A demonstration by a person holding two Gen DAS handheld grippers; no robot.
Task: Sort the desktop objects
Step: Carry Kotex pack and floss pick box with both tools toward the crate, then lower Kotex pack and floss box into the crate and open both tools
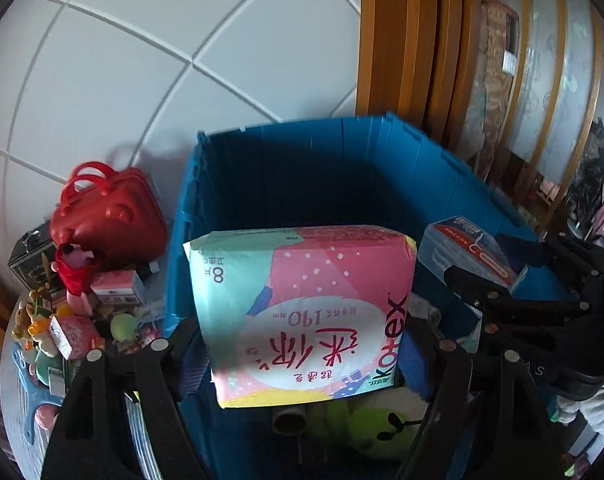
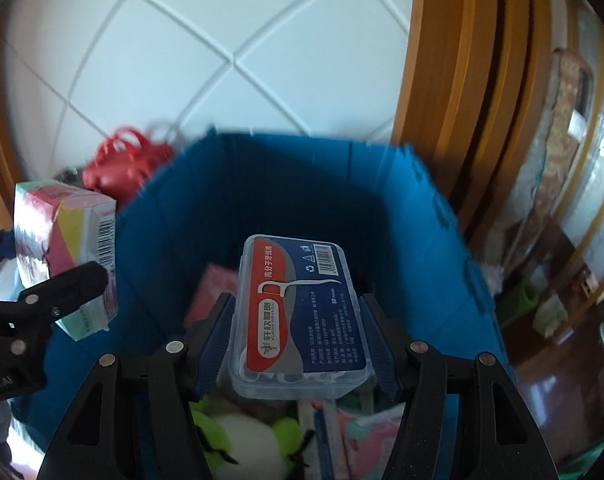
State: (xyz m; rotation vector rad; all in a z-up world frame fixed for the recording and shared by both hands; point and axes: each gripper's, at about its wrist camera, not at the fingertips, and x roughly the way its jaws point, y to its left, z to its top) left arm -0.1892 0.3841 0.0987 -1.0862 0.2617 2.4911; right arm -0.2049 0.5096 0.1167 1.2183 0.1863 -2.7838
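Now the largest thing in view is the blue bin (image 1: 342, 168), open at the top, its far wall close to the white tiled wall (image 1: 182, 60) and a wooden door frame (image 1: 398, 40) at its far right corner. Inside it, near the close wall, lie a white and lime-green plush toy (image 1: 378, 428) and some pink and teal packets (image 2: 366, 428). Held above the bin's opening on its left side is the pink and teal pad pack (image 1: 302, 316), clamped across its width by the left tool (image 1: 302, 364), whose two fingers press its sides. To the right of that, also over the opening, the right tool (image 2: 298, 344) is closed on the clear floss-pick box (image 2: 302, 316), blue pads tight against its long edges and the printed label facing up. Left of the bin, on the table (image 1: 18, 412), stands a red mini suitcase (image 1: 106, 216) toward the far edge, with a heap of small toys and boxes (image 1: 74, 320) crowded in front of it, too jumbled to sort out singly.
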